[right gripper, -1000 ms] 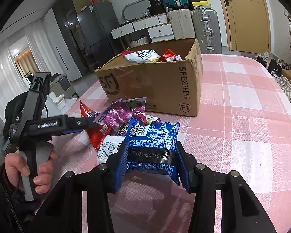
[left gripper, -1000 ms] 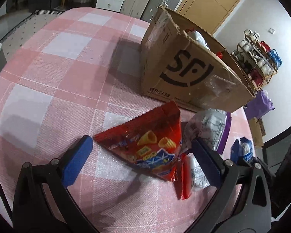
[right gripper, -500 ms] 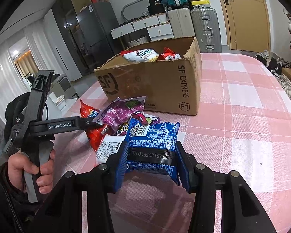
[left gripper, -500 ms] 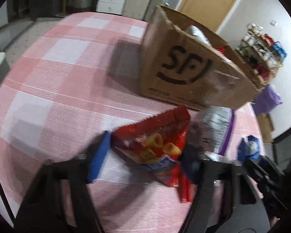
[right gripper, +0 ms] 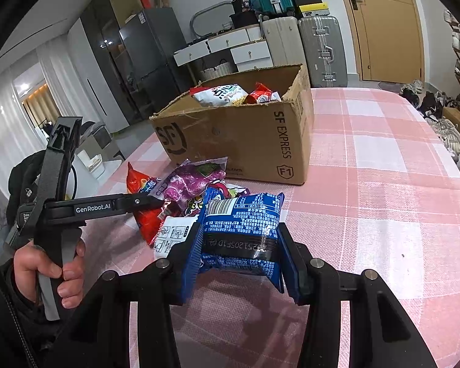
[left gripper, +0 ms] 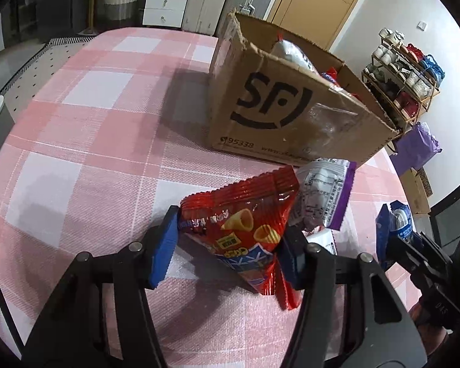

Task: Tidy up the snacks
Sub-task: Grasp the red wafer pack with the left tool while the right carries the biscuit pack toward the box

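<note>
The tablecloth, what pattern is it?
Pink and white checks on the tablecloth, clearest in the right wrist view.

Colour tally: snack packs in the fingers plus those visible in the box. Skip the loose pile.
Red: 2, red bag in left gripper, red pack in cardboard box
Blue: 1, blue pack in right gripper
White: 1, white bag, boxed
Total: 4

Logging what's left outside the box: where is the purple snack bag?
The purple snack bag lies on the table just before the cardboard box, beside the red chip bag in the left gripper.
</note>
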`<action>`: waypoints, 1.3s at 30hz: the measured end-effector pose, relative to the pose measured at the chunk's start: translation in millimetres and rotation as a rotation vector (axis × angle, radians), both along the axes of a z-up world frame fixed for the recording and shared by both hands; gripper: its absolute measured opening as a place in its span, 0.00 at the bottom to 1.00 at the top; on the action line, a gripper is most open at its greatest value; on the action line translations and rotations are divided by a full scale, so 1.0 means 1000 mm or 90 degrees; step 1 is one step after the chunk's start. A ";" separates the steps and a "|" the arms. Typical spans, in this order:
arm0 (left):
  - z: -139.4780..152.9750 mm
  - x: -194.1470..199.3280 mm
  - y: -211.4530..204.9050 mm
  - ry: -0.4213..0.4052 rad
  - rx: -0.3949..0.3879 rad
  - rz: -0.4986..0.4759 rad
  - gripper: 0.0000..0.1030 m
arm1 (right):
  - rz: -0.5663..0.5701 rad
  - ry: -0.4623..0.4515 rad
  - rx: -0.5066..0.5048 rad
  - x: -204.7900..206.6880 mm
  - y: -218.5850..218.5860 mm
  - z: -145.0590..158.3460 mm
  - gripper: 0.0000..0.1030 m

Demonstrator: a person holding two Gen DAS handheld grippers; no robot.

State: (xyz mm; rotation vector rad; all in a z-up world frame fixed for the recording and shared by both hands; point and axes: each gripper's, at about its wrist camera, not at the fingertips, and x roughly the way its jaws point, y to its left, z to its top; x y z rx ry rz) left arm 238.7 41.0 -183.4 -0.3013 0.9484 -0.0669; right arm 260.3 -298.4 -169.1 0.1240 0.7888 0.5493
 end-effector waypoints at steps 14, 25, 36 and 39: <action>0.031 -0.037 0.007 -0.039 0.010 -0.004 0.54 | 0.001 -0.030 0.005 -0.017 0.001 0.023 0.45; 0.059 -0.073 0.010 -0.067 0.016 -0.005 0.54 | 0.001 -0.061 0.018 -0.044 -0.003 0.049 0.45; 0.101 -0.110 0.005 -0.118 0.021 -0.014 0.54 | 0.002 -0.108 0.029 -0.079 -0.009 0.084 0.45; 0.116 -0.119 -0.001 -0.139 0.034 -0.030 0.54 | 0.014 -0.102 0.043 -0.084 -0.010 0.093 0.45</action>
